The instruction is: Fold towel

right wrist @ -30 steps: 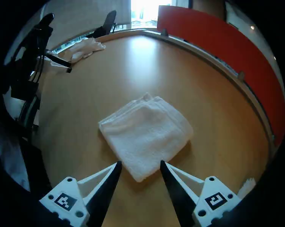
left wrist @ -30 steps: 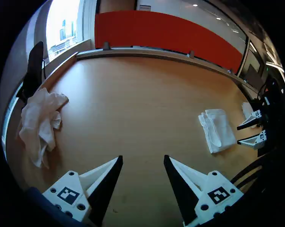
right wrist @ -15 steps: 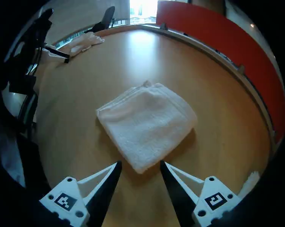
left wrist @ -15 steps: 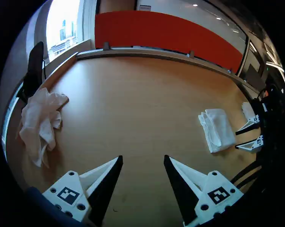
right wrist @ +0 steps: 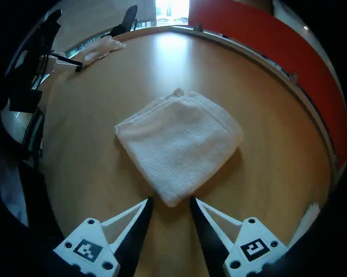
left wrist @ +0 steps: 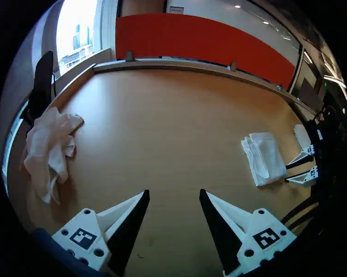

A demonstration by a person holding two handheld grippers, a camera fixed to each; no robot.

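Right tool [right wrist: 170, 203] open, tips flanking 6 o'clock corner of folded towel [right wrist: 180, 143] on counter [right wrist: 266, 152]. Left tool [left wrist: 173, 194] open above counter.

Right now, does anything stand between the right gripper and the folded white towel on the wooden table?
Nothing visible does. The open right gripper sits at the near corner of the folded white terry towel, with bare wooden table on either side of it.

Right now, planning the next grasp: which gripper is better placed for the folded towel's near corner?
Right: the right gripper, open, flanks the folded towel at its corner; the left gripper hovers over table.
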